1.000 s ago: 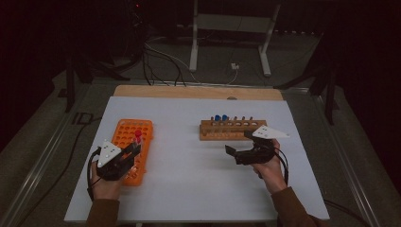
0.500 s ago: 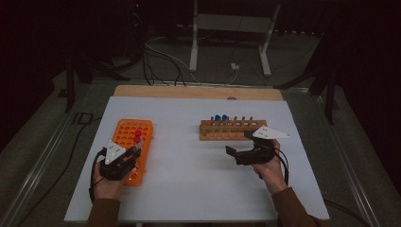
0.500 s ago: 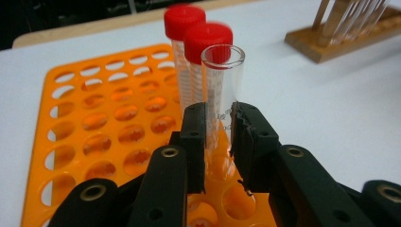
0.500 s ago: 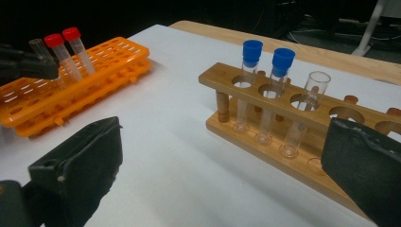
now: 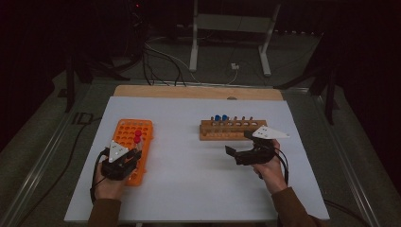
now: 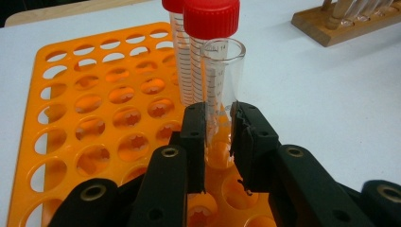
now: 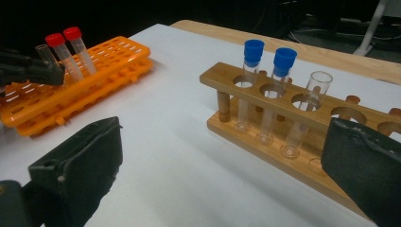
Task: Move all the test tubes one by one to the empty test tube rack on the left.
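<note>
Glass tube [image 6: 218, 101]: uncapped, held upright over the orange rack [image 6: 94, 123], just beside two red-capped tubes [image 6: 203, 52].
Left tongs [image 6: 218, 137]: clamped on the glass tube.
Right tongs [image 7: 222, 165]: spread wide, nothing held, near the wooden rack [image 7: 302, 127].
Risk: breakage is judged possible if the tube is tilted against a hole rim.

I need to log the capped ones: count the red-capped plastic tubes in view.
2. Both red-capped plastic tubes stand side by side in the orange plastic rack, just behind the uncapped clear glass tube clamped in the left gripper.
</note>
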Demonstrator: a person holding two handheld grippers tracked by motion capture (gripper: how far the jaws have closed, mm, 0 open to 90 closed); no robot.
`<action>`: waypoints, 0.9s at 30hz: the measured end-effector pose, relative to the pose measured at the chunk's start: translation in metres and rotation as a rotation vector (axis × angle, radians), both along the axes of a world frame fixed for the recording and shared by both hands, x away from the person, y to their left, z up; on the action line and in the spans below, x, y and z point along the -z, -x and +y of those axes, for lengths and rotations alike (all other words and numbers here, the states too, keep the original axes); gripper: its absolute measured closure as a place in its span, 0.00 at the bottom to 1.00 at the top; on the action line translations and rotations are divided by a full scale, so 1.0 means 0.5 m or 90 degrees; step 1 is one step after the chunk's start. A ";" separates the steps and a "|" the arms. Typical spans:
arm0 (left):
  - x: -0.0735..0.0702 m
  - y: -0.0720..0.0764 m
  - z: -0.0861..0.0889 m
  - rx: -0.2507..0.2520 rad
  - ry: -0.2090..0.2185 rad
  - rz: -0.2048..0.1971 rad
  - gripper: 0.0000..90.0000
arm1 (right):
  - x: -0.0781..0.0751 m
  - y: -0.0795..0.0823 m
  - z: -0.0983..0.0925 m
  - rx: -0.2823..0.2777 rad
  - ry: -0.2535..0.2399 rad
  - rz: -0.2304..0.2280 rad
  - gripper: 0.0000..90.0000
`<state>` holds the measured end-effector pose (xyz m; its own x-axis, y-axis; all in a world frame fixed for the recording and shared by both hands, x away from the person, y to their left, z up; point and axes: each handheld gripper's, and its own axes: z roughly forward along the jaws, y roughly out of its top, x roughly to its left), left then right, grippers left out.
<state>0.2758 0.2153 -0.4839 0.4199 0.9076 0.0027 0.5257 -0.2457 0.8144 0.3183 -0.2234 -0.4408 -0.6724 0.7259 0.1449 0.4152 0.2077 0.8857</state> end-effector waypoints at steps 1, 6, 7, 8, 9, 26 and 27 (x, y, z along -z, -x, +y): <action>0.000 0.000 -0.001 -0.001 0.000 0.001 0.83 | 0.000 0.000 0.000 0.000 0.000 0.000 0.00; 0.001 0.001 -0.004 0.000 -0.004 0.005 0.84 | 0.000 0.000 -0.001 0.002 -0.001 0.000 0.00; 0.001 0.001 -0.004 -0.001 -0.005 0.005 0.84 | 0.000 0.000 -0.001 0.002 -0.002 0.000 0.00; 0.002 0.002 -0.004 -0.001 -0.004 0.006 0.84 | 0.000 0.000 -0.001 0.002 -0.002 0.000 0.00; 0.002 0.002 -0.004 0.001 -0.006 0.006 0.84 | 0.000 0.000 0.000 0.002 -0.002 0.000 0.00; -0.031 0.025 -0.010 0.004 0.048 -0.038 0.48 | -0.006 -0.007 -0.010 0.026 0.012 -0.010 0.00; -0.035 0.028 -0.013 0.002 0.044 -0.048 0.43 | -0.007 -0.009 -0.011 0.028 0.014 -0.013 0.00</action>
<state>0.2619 0.2088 -0.4662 0.4231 0.9057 -0.0275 0.4612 -0.1892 0.8669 0.3227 -0.2289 -0.4372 -0.6423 0.7578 0.1147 0.4059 0.2094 0.8896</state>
